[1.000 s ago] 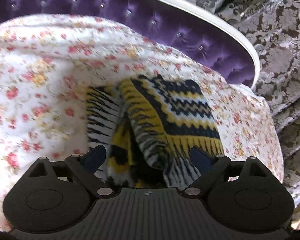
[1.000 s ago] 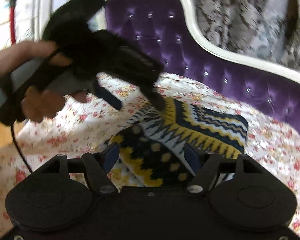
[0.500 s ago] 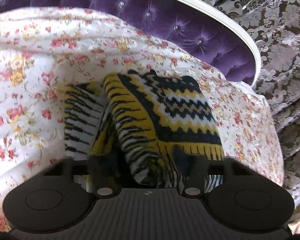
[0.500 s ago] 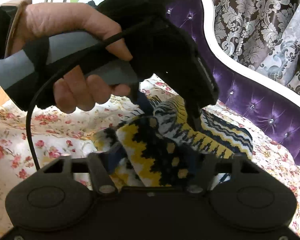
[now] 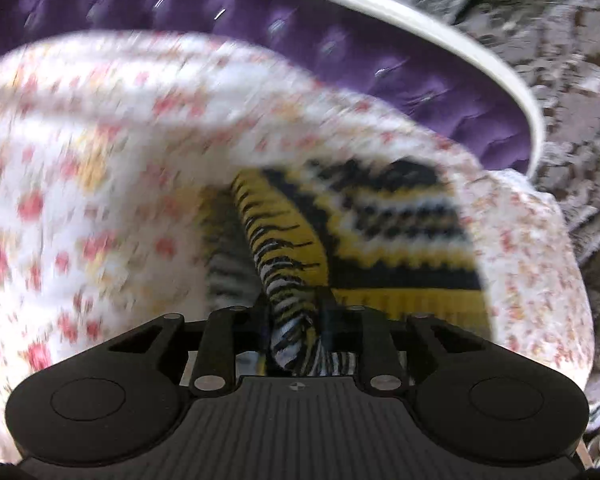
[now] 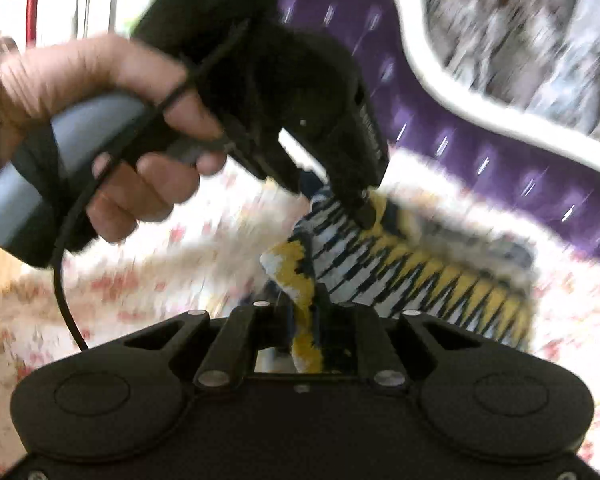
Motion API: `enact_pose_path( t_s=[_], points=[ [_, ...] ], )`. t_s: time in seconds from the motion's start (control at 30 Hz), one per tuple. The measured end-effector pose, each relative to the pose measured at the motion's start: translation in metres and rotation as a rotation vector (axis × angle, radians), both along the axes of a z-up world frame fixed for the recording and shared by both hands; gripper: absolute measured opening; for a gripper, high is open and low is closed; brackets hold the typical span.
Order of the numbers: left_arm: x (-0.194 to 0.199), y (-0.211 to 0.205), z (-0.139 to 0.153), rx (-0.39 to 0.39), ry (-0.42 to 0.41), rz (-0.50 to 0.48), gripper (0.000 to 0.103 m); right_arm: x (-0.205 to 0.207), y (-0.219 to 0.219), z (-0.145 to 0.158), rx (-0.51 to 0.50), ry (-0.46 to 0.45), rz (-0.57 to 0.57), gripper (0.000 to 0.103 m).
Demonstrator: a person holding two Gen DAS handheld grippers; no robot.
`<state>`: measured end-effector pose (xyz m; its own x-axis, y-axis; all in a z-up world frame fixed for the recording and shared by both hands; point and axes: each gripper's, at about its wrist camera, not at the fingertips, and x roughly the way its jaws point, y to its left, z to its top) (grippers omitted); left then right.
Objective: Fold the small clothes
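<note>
Pinching knit garment (image 5: 380, 232) in left claw (image 5: 296, 320) and right claw (image 6: 304, 320), both clamped; thin bites risking slippage mid-fold.

No words, brand names or numbers can be read in either view. The side of the left gripper (image 6: 366, 208), seen from the right wrist, carries a strip of print too blurred to make out.

The yellow, black and white patterned knit garment (image 5: 380, 240) lies on the floral-print bed sheet (image 5: 100, 200). The purple tufted headboard (image 5: 340, 60) stands behind it at 12 o'clock, the brown damask curtain (image 5: 560, 60) at 2 o'clock.
</note>
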<state>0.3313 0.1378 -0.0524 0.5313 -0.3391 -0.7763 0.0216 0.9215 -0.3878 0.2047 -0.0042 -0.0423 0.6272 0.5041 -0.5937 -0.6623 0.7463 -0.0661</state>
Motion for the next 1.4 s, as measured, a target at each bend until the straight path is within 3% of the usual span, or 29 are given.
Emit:
enact_pose_path(
  t_s=[0.1, 0.13, 0.17, 0.27, 0.33, 0.43, 0.57, 0.73, 0.93, 1.17, 1.4],
  points=[
    [-0.005, 0.007, -0.007, -0.015, -0.019, 0.047, 0.055, 0.005, 0.004, -0.018, 0.005, 0.058, 0.011, 0.028],
    [-0.005, 0.008, -0.007, -0.006, -0.013, 0.062, 0.069, 0.004, 0.001, -0.017, 0.023, 0.053, 0.015, 0.036],
    [-0.005, 0.009, -0.007, 0.008, -0.002, 0.082, 0.077, 0.003, -0.004, -0.015, 0.052, 0.063, 0.026, 0.049],
    [-0.007, 0.013, -0.006, -0.012, 0.001, 0.099, 0.077, 0.002, -0.021, -0.011, 0.144, 0.108, 0.051, 0.071],
    [-0.011, 0.014, -0.002, -0.011, -0.012, 0.111, 0.077, -0.001, -0.031, -0.008, 0.162, 0.106, 0.035, 0.073],
    [-0.020, 0.014, 0.008, 0.017, -0.049, 0.108, 0.077, -0.006, -0.052, 0.001, 0.219, 0.109, 0.007, 0.089],
    [-0.031, 0.012, 0.014, 0.011, -0.068, 0.070, 0.077, 0.000, -0.082, 0.015, 0.296, 0.105, -0.063, 0.101],
    [-0.046, 0.012, 0.009, -0.029, -0.034, 0.047, 0.077, 0.028, -0.126, 0.021, 0.424, 0.185, -0.199, 0.103],
    [-0.057, 0.011, -0.011, -0.070, 0.045, 0.031, 0.077, 0.076, -0.164, 0.004, 0.559, 0.331, -0.327, 0.103],
    [-0.057, 0.001, -0.022, -0.133, 0.046, 0.022, 0.077, 0.113, -0.171, -0.017, 0.557, 0.393, -0.321, 0.103],
    [-0.052, -0.007, -0.022, -0.147, 0.016, 0.022, 0.078, 0.140, -0.163, -0.036, 0.634, 0.478, -0.275, 0.103]
  ],
)
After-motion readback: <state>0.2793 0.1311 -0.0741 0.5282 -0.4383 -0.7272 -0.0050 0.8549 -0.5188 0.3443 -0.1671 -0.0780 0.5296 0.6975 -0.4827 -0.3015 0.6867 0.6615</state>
